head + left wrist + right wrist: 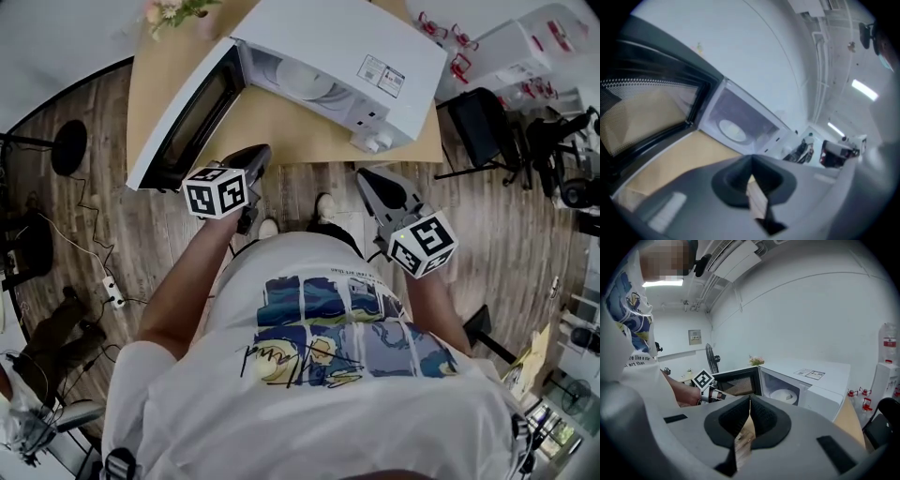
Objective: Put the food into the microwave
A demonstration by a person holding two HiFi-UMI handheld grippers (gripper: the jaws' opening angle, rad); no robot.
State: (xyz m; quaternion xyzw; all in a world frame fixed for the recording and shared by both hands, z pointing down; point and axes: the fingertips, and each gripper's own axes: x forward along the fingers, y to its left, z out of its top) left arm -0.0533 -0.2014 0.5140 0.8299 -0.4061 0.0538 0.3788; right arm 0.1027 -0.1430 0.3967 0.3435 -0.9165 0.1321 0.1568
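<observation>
Wooden floor (112, 244) all round us, and straight ahead a tan table (281, 131) with a white microwave (375, 37) on it and some flowers (173, 9) at the far corner.

The microwave's door (183, 117) hangs wide open, swung out to our left. Its long edge runs from the hinge back toward us, so its free end sits out over the table's front edge. Inside the box there's a white plate (305, 86) lying flat in the middle of the floor of the oven. We can't really tell from here whether food is on it. It's too small and pale, so take that with a pinch of salt.

The left gripper (255, 155) has its jaws pressed together with nothing between them, and so does the right gripper (370, 176). Neither is carrying anything. Both hover at the near edge of the table, pointing at the oven and tilted slightly down.

The spatial bit that matters is that the door's free end is just ahead and to the left of the left gripper, nearly beside it. The right gripper faces the control-panel side and is well apart from the door. Our guess is that if the food's already in, shutting the door falls to the left one, pushing the door's outer face round to the right. The oven opening lies ahead, between the two grippers.
</observation>
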